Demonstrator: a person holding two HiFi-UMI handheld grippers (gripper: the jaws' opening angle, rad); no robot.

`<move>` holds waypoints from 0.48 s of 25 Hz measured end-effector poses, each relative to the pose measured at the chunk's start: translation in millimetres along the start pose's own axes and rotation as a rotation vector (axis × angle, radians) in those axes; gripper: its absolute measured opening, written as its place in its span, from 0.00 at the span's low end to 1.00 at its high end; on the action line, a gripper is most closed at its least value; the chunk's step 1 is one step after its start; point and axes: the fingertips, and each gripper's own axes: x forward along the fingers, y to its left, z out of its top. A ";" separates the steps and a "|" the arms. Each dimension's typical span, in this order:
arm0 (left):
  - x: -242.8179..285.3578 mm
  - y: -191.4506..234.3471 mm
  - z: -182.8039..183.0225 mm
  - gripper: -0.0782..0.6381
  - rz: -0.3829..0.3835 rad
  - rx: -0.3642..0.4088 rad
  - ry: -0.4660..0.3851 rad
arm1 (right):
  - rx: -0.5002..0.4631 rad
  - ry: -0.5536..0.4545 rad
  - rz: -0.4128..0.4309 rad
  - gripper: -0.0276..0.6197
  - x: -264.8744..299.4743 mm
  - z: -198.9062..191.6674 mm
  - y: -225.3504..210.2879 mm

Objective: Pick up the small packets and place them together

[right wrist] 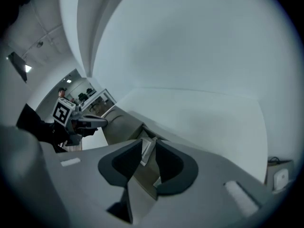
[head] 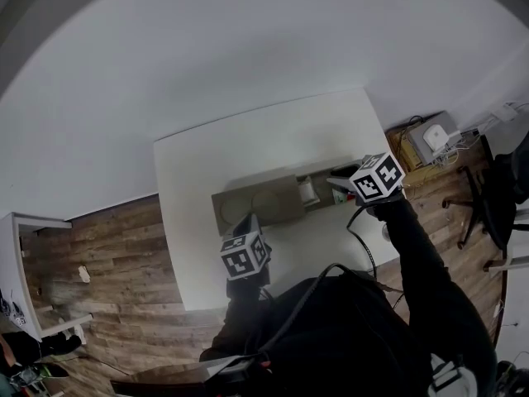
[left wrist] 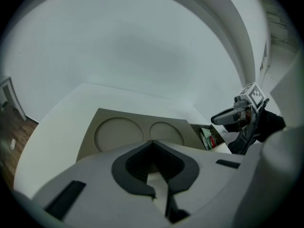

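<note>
Nearest you, a dark sleeve [head: 417, 246] runs out to the tools. Left gripper [left wrist: 152, 144], grey, two-jaw: the tips are drawn together with nothing between them. It hangs at the near edge of the tan cardboard tray [head: 221, 212], in front of the tray's two round recesses. Right gripper [right wrist: 148, 148], same make, is tilted down over the tray's right-hand end. Its jaws stand partly apart, and a pale small packet [right wrist: 146, 152] shows in the gap between the dark pads. The pads do not visibly clamp it, and you cannot tell whether either pad touches it. Each tool carries a cube of black-and-white square markers [head: 378, 178], which bear patterns only, no letters. The tray's right-hand compartment holds green and red small packets [left wrist: 207, 137] standing close together on edge; their print is too small to read. The tray lies on a white rectangular table [head: 248, 147], towards the near side and about mid-width. Beyond and around the table is a wood-plank floor [head: 116, 255]. On the right stand a black office chair [head: 488, 197] and a brown open box [head: 413, 160] with a white device on top and cables beside it. On the left is a white shelf unit [head: 21, 271]. No brand or label on any of these can be read.
</note>
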 end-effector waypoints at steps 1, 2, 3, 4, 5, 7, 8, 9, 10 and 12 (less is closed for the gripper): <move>-0.1 0.3 0.1 0.11 -0.004 -0.004 -0.001 | -0.028 0.040 0.009 0.17 11.1 -1.9 6.0; -0.1 0.4 0.2 0.11 -0.008 -0.007 -0.002 | -0.050 0.073 0.016 0.17 20.6 -3.3 10.5; -0.1 0.4 0.4 0.11 -0.011 -0.010 -0.003 | -0.063 0.100 0.024 0.17 28.7 -4.1 13.8; 0.1 0.3 0.6 0.11 -0.014 -0.012 -0.004 | -0.068 0.123 0.033 0.17 35.7 -5.0 16.2; 0.3 0.3 0.6 0.11 -0.015 -0.013 -0.004 | -0.068 0.147 0.042 0.17 42.0 -6.4 17.7; 0.5 0.7 0.7 0.11 -0.017 -0.017 -0.007 | -0.066 0.202 0.042 0.17 51.3 -10.5 17.8; 0.4 0.9 0.6 0.11 -0.019 -0.019 -0.008 | -0.068 0.227 0.035 0.17 54.7 -12.6 17.0; 0.2 1.0 0.3 0.11 -0.022 -0.020 -0.009 | -0.072 0.243 0.031 0.17 57.9 -14.5 16.6; -0.1 1.0 0.1 0.11 -0.025 -0.019 -0.009 | -0.073 0.251 0.030 0.17 61.0 -16.0 16.2; -0.4 1.0 -0.1 0.11 -0.029 -0.010 -0.008 | -0.063 0.253 0.026 0.17 66.7 -17.8 14.4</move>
